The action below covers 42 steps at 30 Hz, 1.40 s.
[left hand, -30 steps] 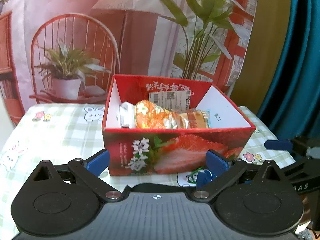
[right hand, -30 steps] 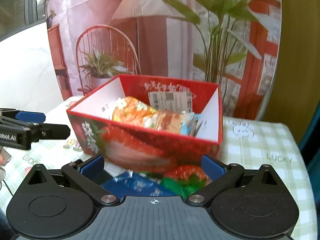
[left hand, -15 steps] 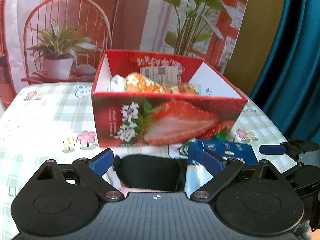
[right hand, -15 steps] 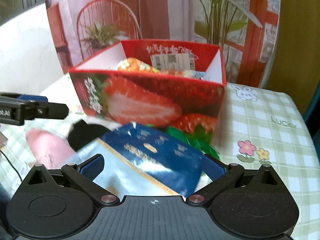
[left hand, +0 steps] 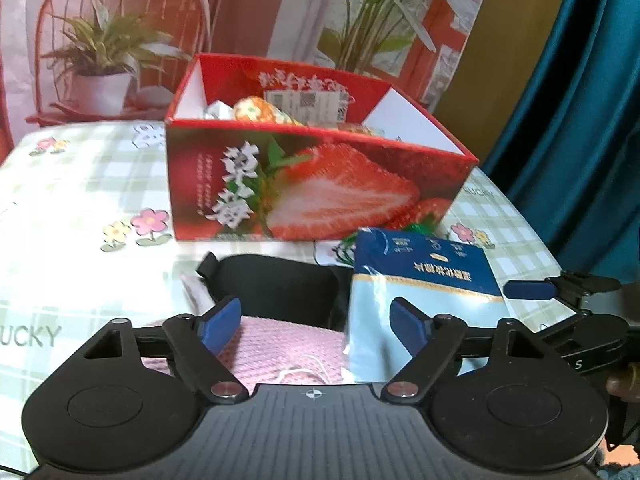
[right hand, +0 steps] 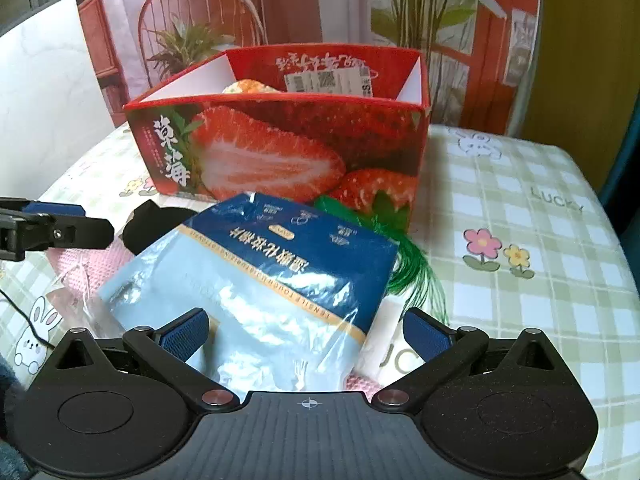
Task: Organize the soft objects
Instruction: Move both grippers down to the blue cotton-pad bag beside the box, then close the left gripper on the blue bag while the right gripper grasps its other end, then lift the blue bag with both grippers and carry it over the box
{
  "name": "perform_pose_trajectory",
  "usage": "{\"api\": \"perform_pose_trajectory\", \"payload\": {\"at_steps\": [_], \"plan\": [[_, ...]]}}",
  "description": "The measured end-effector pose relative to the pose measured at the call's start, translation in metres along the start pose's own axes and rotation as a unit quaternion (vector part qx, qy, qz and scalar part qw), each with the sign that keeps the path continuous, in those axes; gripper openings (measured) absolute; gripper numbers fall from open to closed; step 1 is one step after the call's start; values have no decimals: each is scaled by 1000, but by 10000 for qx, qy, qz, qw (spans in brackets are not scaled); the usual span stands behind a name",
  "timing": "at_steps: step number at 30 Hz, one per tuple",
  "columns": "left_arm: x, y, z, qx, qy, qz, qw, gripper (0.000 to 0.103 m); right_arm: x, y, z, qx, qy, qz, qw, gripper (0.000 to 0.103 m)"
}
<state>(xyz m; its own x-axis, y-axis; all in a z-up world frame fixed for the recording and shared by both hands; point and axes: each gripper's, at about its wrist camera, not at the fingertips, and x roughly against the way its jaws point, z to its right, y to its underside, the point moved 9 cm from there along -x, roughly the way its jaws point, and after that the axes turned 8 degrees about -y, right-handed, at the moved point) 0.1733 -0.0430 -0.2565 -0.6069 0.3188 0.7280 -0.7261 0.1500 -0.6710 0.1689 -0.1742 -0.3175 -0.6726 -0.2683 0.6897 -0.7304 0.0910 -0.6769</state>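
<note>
- A red strawberry-printed box point(left hand: 320, 184) stands on a checked surface point(left hand: 80, 200), open at the top, with a few wrapped soft items already inside.
- In front of the box lies a loose heap: a black eye mask point(left hand: 276, 288), a pink knitted cloth point(left hand: 280, 348), a blue-and-clear packet point(right hand: 276, 280) and a green tassel point(right hand: 412, 276).
- The left claw point(left hand: 316, 320) sits low over the heap, its blue pads apart, and its jaws have just been closing. The pink cloth lies between them, just ahead and below, with the mask beyond it; the pads do not press on anything yet.
- The right claw point(right hand: 304, 332) stands wide, with the near end of the packet lying between its pads but not pinched.
- The packet's long axis runs away from the right claw toward the box, so that claw is the nearer one for it; the left claw is nearer the cloth and mask.
- Judged from this, each claw looks set to pick up its own item, and the box lies straight ahead of both.
</note>
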Motion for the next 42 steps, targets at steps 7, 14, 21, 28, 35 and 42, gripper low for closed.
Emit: {"api": "perform_pose_trajectory", "payload": {"at_steps": [7,14,21,28,35,42], "plan": [[-23,-3,14,-82,308,-231,9992,72,-5,0,3,-232,-324,-75,9992,81],[-53,-13,21,95,660,-406,9969,71,-17,-12,-10,252,-530,-143,9982,62],[-66,-20,19,178,661,-423,9968,64,-34,-33,-24,899,-650,-149,9937,50],[-71,-16,3,433,630,-496,9958,63,-41,-38,-30,940,-819,-140,9921,49],[-68,-20,10,340,719,-438,9959,61,-41,-34,-28,763,-914,-164,9927,46],[-42,-46,6,390,866,6,9955,61,-19,-50,-36,833,-1032,134,9911,46]]}}
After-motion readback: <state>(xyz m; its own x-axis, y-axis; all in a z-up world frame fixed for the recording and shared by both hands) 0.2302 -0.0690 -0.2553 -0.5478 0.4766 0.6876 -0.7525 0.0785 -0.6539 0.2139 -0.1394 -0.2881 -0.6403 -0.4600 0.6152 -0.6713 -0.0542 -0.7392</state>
